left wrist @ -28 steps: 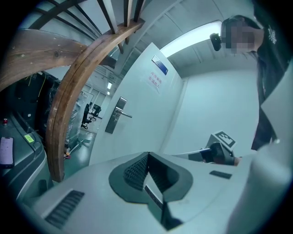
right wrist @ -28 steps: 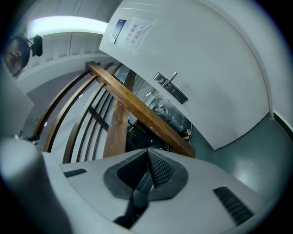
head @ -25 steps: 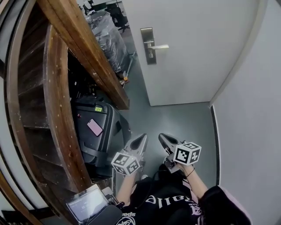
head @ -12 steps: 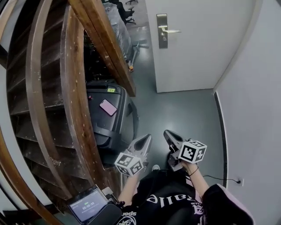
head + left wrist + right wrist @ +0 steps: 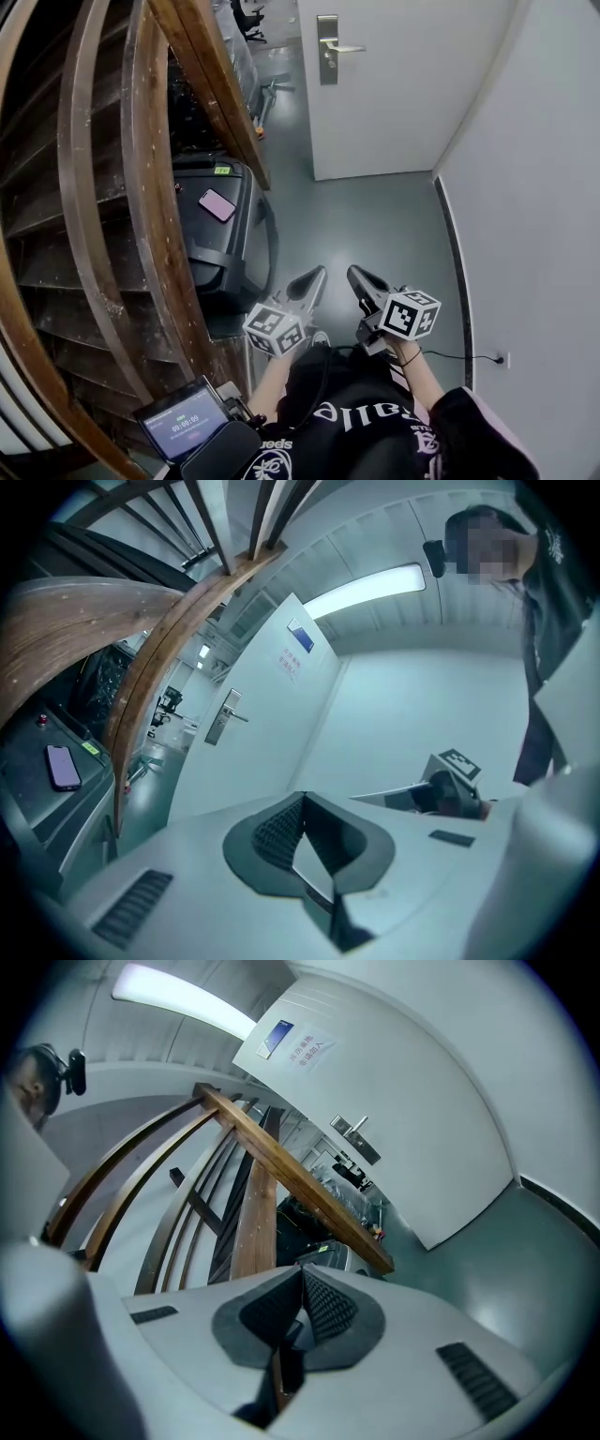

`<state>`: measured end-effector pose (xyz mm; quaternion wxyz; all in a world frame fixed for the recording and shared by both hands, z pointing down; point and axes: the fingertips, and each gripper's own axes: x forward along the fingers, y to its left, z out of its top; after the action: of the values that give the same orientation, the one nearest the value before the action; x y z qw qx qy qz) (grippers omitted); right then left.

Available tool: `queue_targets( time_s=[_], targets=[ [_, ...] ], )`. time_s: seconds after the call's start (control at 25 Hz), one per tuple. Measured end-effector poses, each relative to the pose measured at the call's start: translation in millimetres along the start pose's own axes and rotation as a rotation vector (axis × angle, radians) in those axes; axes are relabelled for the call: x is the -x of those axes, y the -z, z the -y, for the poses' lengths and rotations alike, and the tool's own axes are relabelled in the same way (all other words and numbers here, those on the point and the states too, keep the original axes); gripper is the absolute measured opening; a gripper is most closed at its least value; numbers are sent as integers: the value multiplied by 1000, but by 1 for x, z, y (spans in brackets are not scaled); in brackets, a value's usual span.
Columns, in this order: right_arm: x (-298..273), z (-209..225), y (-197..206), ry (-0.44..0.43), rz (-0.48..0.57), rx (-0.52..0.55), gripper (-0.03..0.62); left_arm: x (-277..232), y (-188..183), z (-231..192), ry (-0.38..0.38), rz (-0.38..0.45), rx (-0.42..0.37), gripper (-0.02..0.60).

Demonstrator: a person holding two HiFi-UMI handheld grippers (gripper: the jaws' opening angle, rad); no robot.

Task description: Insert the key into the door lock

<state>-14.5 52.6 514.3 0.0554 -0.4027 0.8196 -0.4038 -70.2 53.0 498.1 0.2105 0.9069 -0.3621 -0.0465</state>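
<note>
Holding both tools low before me, I have my left gripper (image 5: 316, 273) pinched closed, tips meeting and empty, and my right gripper (image 5: 355, 272) likewise closed, just beside it. Both point across the grey floor (image 5: 375, 220). The lock (image 5: 327, 52) sits well ahead on the white door (image 5: 403, 94), by its handle (image 5: 350, 48). To my left a wooden rail (image 5: 211, 89) slants over a black case (image 5: 234, 248) carrying a phone (image 5: 217, 204).

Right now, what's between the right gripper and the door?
Between the right gripper and the door there is only bare grey floor, seen in the head view.
</note>
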Motion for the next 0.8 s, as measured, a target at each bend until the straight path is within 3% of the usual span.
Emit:
queue_targets(
  time_s=[0.32, 0.8],
  targets=[
    [53, 19, 3, -8, -25, 29, 21, -12, 12, 48, -31, 39, -7, 5],
    [168, 60, 5, -52, -57, 41, 21, -37, 73, 159, -86, 45, 19, 5]
  ],
)
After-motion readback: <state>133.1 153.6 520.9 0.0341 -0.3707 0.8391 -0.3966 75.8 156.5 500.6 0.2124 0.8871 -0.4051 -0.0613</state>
